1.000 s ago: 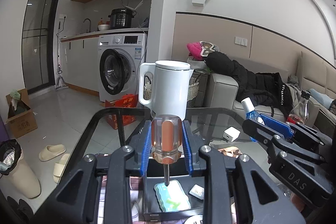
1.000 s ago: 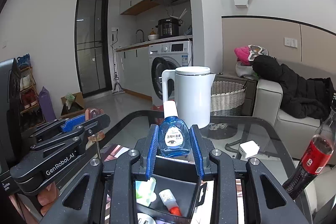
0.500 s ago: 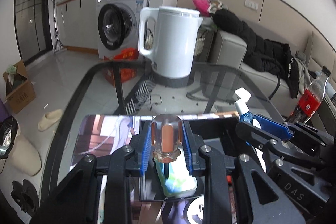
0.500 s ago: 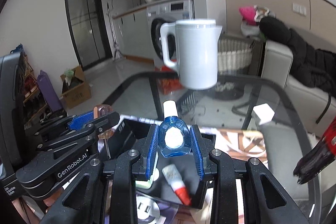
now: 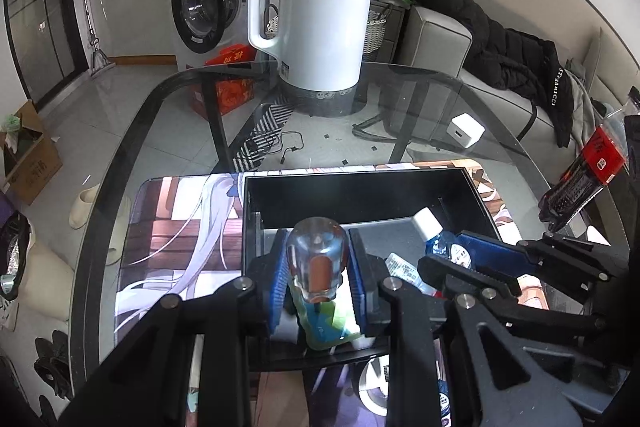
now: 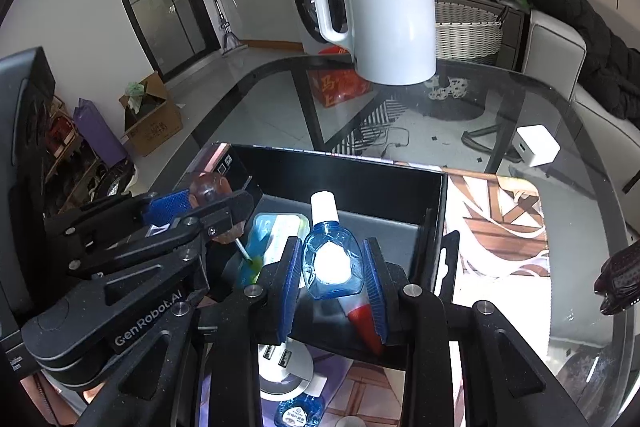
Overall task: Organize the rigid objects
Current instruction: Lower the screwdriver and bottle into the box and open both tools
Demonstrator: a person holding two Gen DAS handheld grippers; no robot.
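My left gripper [image 5: 318, 277] is shut on a screwdriver [image 5: 317, 265] with a clear orange-cored handle, tip down over the black box [image 5: 352, 193]. The screwdriver tip [image 6: 246, 254] touches or hovers just over a green-blue packet [image 6: 266, 241] in the box. My right gripper [image 6: 333, 277] is shut on a small blue eye-drop bottle [image 6: 330, 261] with a white cap, held above the box [image 6: 344, 171]; it also shows in the left wrist view [image 5: 440, 247]. A red-capped tube [image 6: 360, 319] lies in the box under the bottle.
A white kettle [image 5: 320, 23] stands at the far side of the glass table [image 5: 180, 99]. A white charger cube [image 5: 466, 131] and a cola bottle [image 5: 584, 171] are on the right. A printed mat [image 5: 180, 227] lies under the box. Another blue bottle [image 6: 298, 413] and a white disc [image 6: 284, 363] lie in front.
Both grippers have tilted downward and lowered toward the black box, carrying the screwdriver and the eye-drop bottle. Both stay shut.
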